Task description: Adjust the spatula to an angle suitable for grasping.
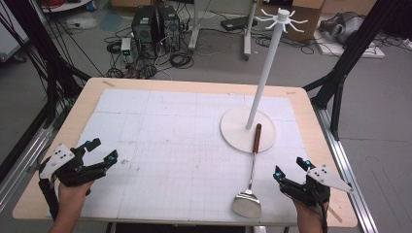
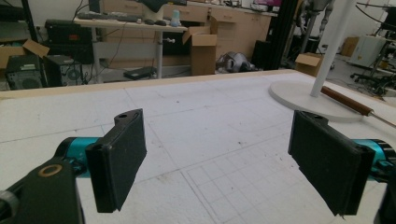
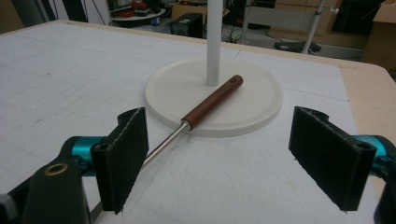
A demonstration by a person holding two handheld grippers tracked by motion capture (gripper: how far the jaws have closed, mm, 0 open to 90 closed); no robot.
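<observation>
Two black tools, left tool (image 1: 102, 150) and right tool (image 1: 290, 166) wide, steel wooden-handled spatula (image 1: 250, 175) on round white stand base (image 1: 233, 130).

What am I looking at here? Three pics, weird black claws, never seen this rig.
There is no robot: a person holds a hand-held gripper in each hand. The high view looks down on the table from above, with the left gripper and the right gripper at the near edge. The other two pictures come from cameras riding on each gripper, looking along its two black jaws. Both sets of jaws stand wide apart and hold nothing. On the white gridded mat stands a white hanger stand with hooks on top. A metal spatula lies flat, its brown wooden handle resting on the stand's round base.
</observation>
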